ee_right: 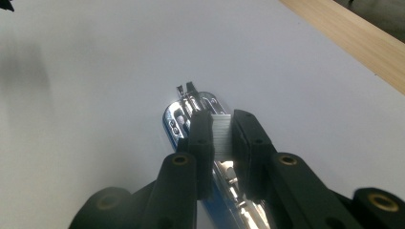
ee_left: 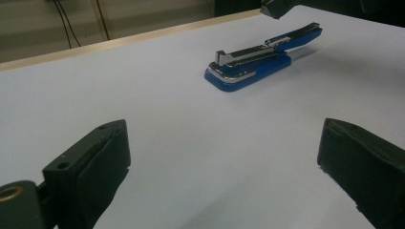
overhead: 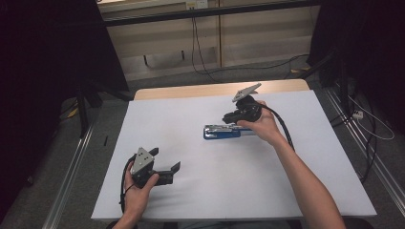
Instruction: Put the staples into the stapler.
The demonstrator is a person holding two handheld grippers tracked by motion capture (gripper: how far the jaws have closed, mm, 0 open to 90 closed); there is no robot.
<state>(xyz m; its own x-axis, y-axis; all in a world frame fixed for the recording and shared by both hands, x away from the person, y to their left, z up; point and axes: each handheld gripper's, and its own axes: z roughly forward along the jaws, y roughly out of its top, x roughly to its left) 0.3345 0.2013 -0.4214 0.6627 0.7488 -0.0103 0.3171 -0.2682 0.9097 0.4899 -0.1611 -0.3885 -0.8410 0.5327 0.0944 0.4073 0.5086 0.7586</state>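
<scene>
1. Staples are the thing in hand: the right gripper [ee_right: 223,131] has its two black jaws closed down to a narrow gap on a short white-silver strip of staples [ee_right: 220,135], which sits pinched between the pads directly above the stapler.

2. Lying flat on the white table sheet [overhead: 200,191], a little toward one o'clock of its middle in the high view, is the blue plastic stapler with a chrome loading channel [overhead: 222,131]. Its top arm is swung up and back, so the channel lies bare; the left gripper view shows this clearly, with the raised arm pointing toward two o'clock.

3. My reading is that the loading step is in hand: the strip hangs over the open channel, lined up roughly along it, but I cannot tell whether it touches the metal yet.

4. The left gripper [overhead: 165,172] rests low near the table's seven o'clock corner, well apart from the stapler, jaws spread wide with nothing between them. It points toward the stapler without steadying it.

5. The next move calls for lowering the strip squarely into the channel, legs down, keeping it parallel to the rails so it does not catch on an edge.

6. Release should come only once the strip is seated, since it is brittle and a skewed drop could break or scatter it.

7. Afterwards the raised arm would need closing, likely with the idle gripper bracing the base.
</scene>
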